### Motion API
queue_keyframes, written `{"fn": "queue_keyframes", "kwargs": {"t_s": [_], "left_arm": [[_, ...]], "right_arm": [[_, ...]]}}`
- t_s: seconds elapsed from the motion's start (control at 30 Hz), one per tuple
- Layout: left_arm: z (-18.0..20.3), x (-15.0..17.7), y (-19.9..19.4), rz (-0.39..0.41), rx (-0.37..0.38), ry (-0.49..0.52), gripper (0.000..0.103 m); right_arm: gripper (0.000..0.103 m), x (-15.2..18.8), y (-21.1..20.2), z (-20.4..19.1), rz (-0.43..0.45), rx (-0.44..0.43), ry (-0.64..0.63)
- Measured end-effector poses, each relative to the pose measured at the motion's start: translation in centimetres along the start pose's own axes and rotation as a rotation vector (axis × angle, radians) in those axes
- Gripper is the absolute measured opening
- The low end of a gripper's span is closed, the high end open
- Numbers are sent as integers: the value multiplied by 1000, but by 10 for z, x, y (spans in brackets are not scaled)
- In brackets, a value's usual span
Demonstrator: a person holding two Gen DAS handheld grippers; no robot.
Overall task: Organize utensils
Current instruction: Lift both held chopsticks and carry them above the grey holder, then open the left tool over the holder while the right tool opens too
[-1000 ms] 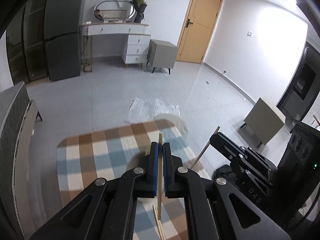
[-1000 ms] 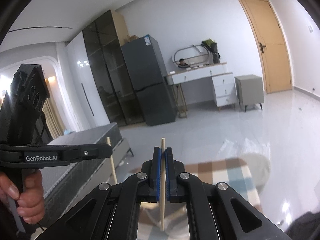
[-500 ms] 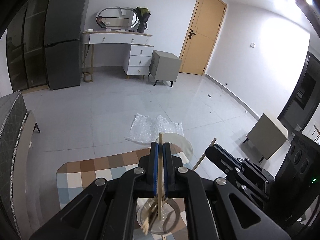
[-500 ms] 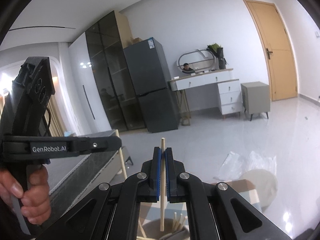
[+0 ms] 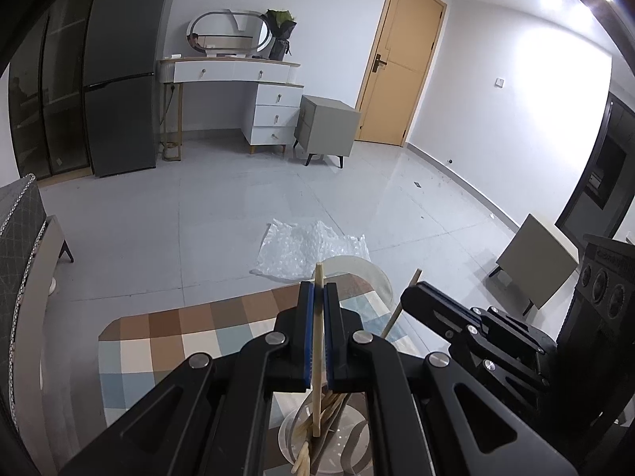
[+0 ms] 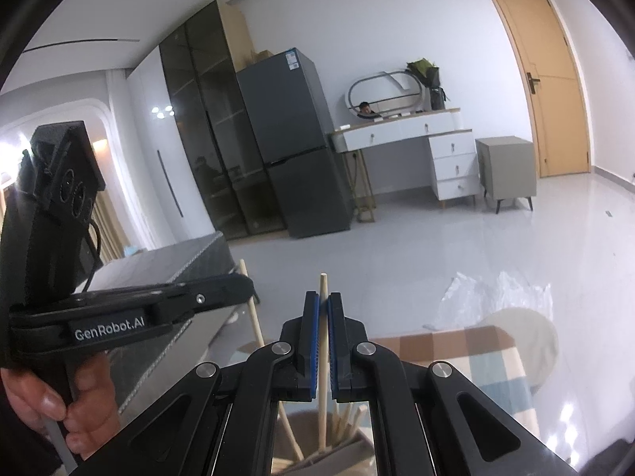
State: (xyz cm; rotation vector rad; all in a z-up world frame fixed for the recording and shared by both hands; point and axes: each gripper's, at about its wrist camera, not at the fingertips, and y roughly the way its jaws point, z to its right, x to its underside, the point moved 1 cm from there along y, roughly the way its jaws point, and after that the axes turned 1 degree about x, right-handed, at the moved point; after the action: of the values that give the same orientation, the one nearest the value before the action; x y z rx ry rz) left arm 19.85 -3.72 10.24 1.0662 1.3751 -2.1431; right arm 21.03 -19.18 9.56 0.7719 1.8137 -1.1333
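With a chopstick point(image 5: 318, 341) clenched upright in the left hand-held gripper point(image 5: 318, 297) and another point(image 6: 324, 341) in the right hand-held gripper point(image 6: 324, 309), both tips are best lowered into the holder point(image 5: 337, 442) on the desk point(image 5: 166, 341) before release.

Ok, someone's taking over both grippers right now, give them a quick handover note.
Left gripper: shut on a chopstick, held upright, lower end inside the holder cup.
Right gripper: shut on a second chopstick, also upright, its lower end down in the same cup.
The cup stands on the checkered tablecloth and already holds several chopsticks.
Done: both sticks picked up and brought over the cup.
Left: open each gripper to drop its stick in; whether more utensils remain is not visible.
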Motion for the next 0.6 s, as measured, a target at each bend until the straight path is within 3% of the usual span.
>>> {"fn": "queue_keyframes", "kwargs": {"t_s": [0.6], "left_arm": [[2,25,0,-88,20,11,0]], "right_arm": [[4,36,9,-6,-120,-7,-36]]}}
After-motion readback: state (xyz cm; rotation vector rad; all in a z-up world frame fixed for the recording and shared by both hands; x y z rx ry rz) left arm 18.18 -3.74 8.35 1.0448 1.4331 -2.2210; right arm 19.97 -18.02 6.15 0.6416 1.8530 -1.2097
